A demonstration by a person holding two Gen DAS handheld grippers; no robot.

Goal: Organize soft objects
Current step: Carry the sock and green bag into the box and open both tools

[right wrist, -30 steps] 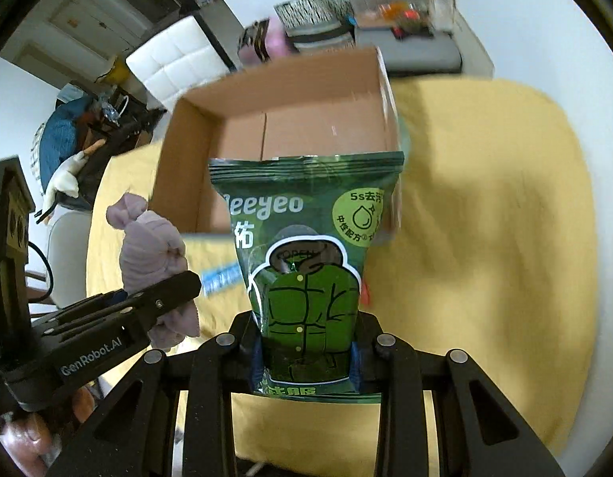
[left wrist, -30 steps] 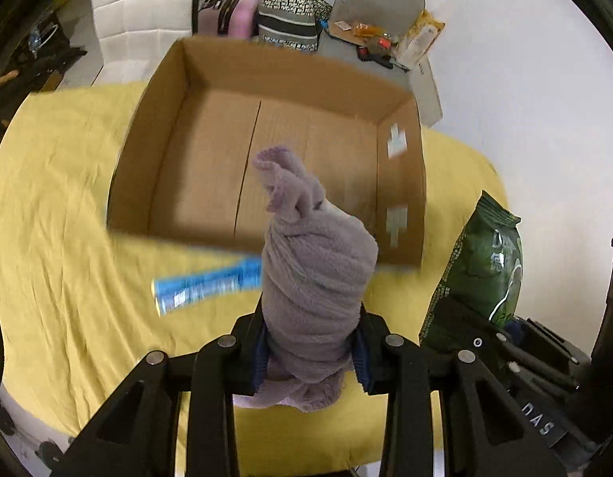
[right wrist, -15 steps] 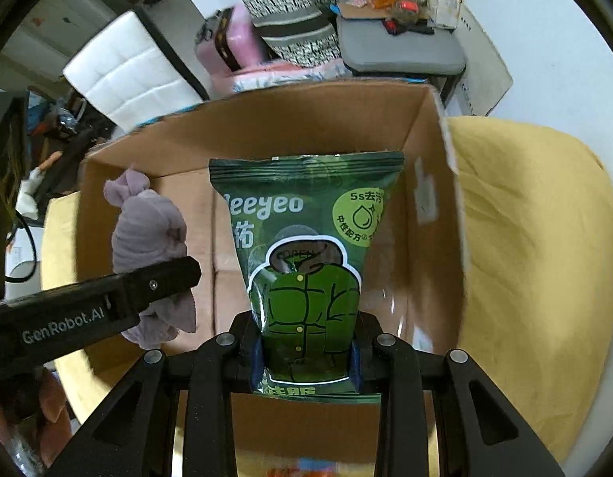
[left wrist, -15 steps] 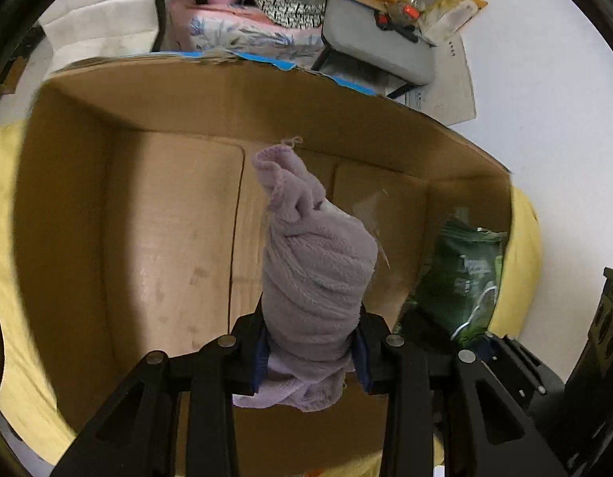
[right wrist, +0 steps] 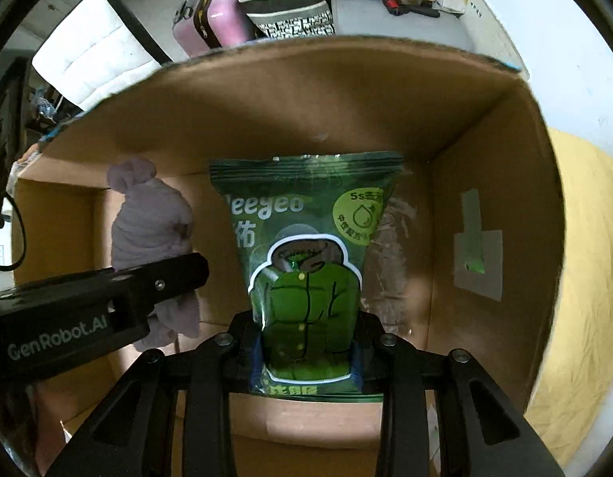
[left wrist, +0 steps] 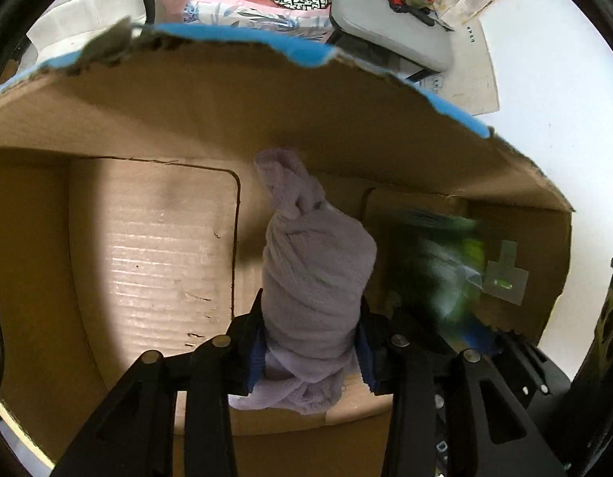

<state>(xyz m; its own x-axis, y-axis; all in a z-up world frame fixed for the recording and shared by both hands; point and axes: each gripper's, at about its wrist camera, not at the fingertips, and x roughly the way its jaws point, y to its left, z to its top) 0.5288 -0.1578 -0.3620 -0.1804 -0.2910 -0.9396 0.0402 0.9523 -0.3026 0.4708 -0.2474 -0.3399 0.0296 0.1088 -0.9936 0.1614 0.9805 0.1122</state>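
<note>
1. Lowered since a second ago from above the yellow bedspread (right wrist: 584, 258) into the open brown cardboard box (left wrist: 155, 246), both grippers.
2. Left gripper (left wrist: 310, 351): fingers easing apart, pads still against the knotted lilac fleece towel bundle (left wrist: 316, 274), held upright over the box floor.
3. Right gripper (right wrist: 308, 351): fingers easing apart around the glossy green plastic wipes packet (right wrist: 306, 262), upright near the box's right wall.

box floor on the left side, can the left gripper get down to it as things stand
Probably yes. The left gripper is already inside the cardboard box, jaws opening around the purple towel bundle, and the bare floor beside it looks clear; the green packet sits well right.
</note>
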